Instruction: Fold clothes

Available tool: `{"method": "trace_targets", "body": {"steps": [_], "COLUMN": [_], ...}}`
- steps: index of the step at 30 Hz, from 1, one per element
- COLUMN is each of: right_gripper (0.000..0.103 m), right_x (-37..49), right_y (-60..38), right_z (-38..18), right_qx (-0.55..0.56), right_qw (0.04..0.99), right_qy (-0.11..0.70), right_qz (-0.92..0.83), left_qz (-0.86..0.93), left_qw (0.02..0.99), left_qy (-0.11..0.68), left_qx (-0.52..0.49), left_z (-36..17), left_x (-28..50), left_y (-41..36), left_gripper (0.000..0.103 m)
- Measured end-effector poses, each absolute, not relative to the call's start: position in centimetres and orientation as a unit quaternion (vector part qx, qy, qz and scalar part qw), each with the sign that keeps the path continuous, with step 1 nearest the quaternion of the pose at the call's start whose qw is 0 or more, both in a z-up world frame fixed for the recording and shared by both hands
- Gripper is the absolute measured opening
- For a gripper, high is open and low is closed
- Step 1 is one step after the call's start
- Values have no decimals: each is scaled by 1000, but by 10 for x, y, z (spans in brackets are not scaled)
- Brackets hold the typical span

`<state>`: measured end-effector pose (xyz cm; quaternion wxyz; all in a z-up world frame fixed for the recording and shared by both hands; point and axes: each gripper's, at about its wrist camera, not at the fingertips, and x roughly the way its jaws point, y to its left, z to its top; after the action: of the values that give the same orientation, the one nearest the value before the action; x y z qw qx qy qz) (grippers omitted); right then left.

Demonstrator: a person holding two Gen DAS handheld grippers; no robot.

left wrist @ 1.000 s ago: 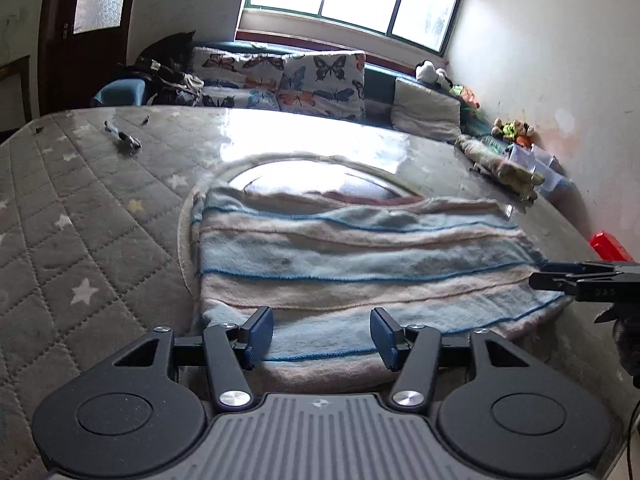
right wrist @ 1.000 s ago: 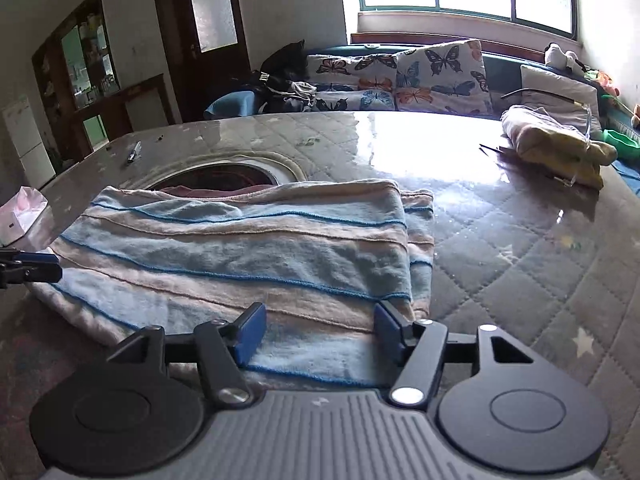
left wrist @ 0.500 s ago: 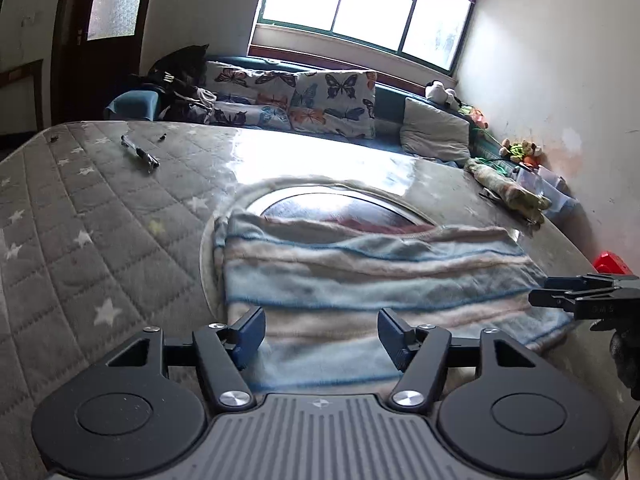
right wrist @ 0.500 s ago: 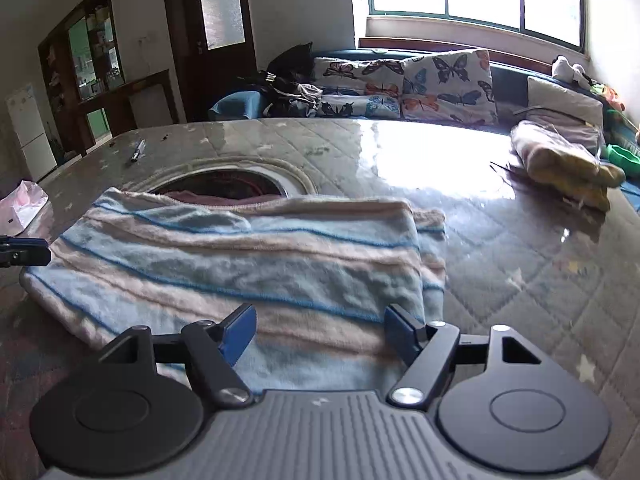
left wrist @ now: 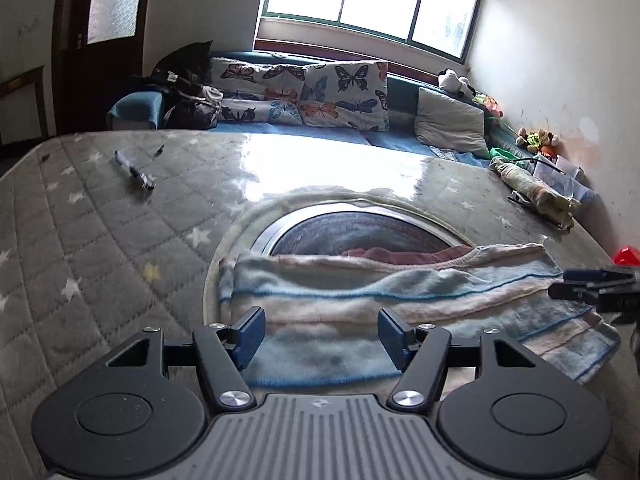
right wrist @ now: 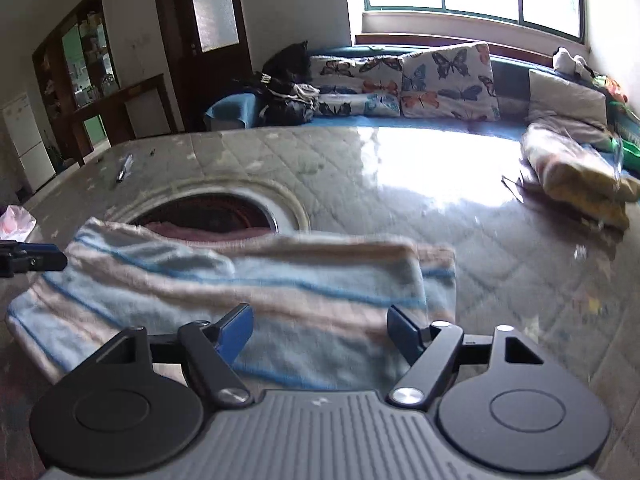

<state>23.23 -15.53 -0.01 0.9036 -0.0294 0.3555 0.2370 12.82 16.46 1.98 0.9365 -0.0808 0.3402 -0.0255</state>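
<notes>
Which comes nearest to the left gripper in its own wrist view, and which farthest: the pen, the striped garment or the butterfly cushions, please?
1. The striped garment, lying flat right in front of the left gripper.
2. The pen, farther off on the quilted surface, to the left.
3. The butterfly cushions, farthest, on the sofa under the window.

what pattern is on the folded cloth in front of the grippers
Horizontal stripes on the cloth: pale blue and beige-pink bands with thin darker blue lines, clearest in the left wrist view.

Both tongs [left wrist: 320, 334] [right wrist: 320, 330] drawn back from striped garment [left wrist: 400, 308], jaws just widened, empty.
</notes>
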Motion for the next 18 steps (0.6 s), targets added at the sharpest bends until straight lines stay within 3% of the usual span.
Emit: {"method": "trace_targets", "body": {"steps": [8, 18], "right_gripper": [76, 76], "right_x": [277, 235], "right_y": [-142, -114], "right_z": [-13, 6], "right_qx": [-27, -77], "right_qw": [897, 896], "right_qy": [377, 348], "right_qz": [227, 265], "left_qz": [-14, 9], "left_qw": [925, 928], "left_qy": [368, 355], "left_qx": [-89, -111], "left_z": [3, 11], "left_x": [156, 140], "left_y": [171, 195], "left_gripper": [64, 64]}}
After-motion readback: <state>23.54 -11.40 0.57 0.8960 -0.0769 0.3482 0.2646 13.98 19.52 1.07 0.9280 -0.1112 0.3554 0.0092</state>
